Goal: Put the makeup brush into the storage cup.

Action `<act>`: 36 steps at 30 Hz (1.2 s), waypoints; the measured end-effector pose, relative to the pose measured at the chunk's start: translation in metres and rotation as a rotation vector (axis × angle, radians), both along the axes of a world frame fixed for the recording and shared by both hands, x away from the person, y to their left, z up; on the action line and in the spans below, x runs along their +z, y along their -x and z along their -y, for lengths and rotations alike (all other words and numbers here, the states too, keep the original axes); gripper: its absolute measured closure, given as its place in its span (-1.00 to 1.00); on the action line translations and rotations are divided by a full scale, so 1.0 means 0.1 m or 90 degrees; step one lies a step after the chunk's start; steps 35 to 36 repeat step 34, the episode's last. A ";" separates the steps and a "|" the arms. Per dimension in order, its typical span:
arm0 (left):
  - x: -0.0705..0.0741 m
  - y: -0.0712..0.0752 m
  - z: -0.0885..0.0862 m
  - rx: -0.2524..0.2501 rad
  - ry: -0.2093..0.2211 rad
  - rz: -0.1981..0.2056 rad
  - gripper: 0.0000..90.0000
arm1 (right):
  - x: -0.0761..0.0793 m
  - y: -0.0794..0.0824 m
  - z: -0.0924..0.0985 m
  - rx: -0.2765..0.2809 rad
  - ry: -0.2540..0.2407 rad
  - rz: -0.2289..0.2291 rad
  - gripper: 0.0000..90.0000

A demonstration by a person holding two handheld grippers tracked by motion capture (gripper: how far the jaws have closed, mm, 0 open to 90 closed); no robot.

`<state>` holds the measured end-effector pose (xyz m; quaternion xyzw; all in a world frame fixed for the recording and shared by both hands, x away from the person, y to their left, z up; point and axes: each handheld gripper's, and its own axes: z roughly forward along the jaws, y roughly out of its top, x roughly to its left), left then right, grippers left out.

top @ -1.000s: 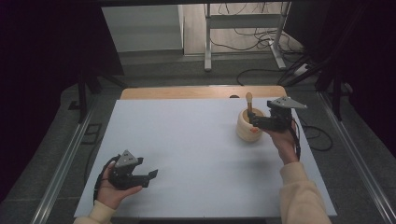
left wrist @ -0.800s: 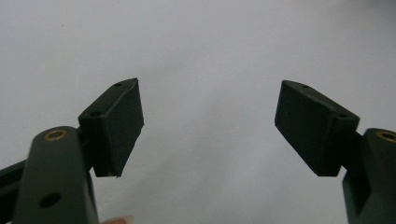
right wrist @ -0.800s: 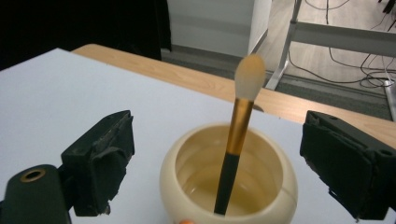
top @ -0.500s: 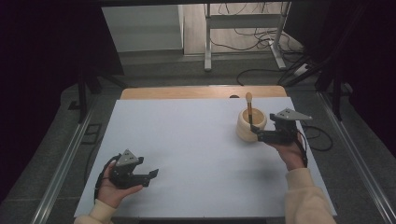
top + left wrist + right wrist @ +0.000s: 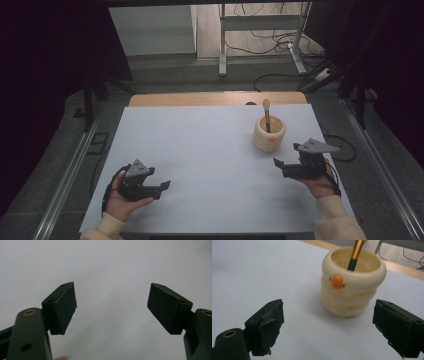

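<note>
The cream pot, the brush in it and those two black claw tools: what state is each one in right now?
Cream pot: upright on the white table, untouched.
Brush: standing in the pot, leaning on its rim.
Left gripper: open, holding nothing.
Right gripper: open, holding nothing, apart from the pot.

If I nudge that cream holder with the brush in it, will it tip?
Probably not: the cream holder looks squat and wide-based. Its ribbed sides seem glossy, maybe slippery. The brush leans loose and would likely shift.
</note>
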<state>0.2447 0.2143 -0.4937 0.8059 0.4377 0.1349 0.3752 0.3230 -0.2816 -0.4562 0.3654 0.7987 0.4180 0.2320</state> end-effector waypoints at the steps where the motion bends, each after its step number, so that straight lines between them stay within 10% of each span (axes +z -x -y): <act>1: 0.00 0.00 0.00 -0.001 0.000 0.000 -0.47 | -0.01 0.02 0.01 0.002 0.002 -0.002 -0.76; 18: -0.01 0.00 0.01 -0.001 -0.003 0.000 -0.48 | -0.23 0.42 0.14 0.063 0.081 -0.044 -0.75; 36: 0.00 -0.01 0.02 0.004 0.001 -0.001 -0.48 | -0.27 0.38 0.15 0.062 0.067 -0.055 -0.75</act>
